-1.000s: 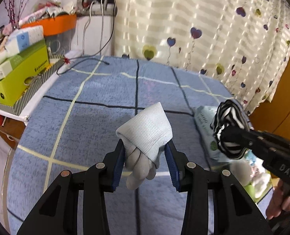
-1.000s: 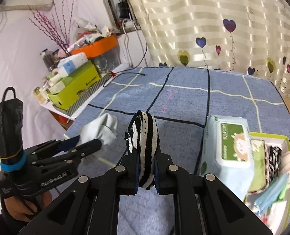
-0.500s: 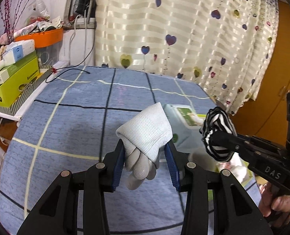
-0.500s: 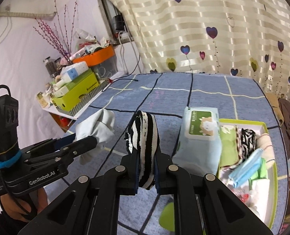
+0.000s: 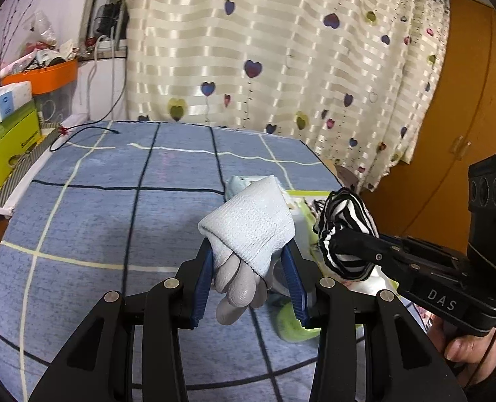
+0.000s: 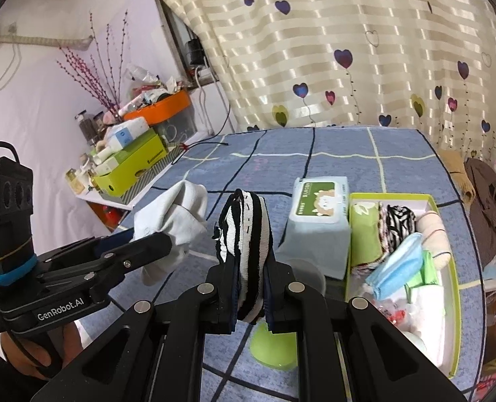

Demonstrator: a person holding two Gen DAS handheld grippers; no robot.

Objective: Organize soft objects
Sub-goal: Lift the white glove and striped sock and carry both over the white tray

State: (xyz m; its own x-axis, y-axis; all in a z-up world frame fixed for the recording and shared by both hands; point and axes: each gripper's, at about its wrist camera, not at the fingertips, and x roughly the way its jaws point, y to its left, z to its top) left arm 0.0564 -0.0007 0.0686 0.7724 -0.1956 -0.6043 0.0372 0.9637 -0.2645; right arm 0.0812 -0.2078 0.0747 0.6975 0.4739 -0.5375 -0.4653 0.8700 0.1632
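Note:
My left gripper (image 5: pixel 249 269) is shut on a white work glove (image 5: pixel 251 227), held above the blue checked bedspread (image 5: pixel 114 201); the glove also shows in the right wrist view (image 6: pixel 174 221). My right gripper (image 6: pixel 251 288) is shut on a black-and-white striped cloth (image 6: pixel 246 231), held to the right of the glove; it also shows in the left wrist view (image 5: pixel 345 231). A yellow-green tray (image 6: pixel 453 268) with several folded soft items lies on the bed to the right, below both grippers.
A wet-wipes pack (image 6: pixel 316 207) lies left of the tray. A lime-green lid (image 6: pixel 274 348) lies under my right gripper. Boxes and an orange tub (image 6: pixel 161 107) crowd a shelf left of the bed. A heart-print curtain (image 5: pixel 281 50) hangs behind.
Both grippers have swung to the right over the bed with their loads. The tray and wipes pack have come fully into the right wrist view.

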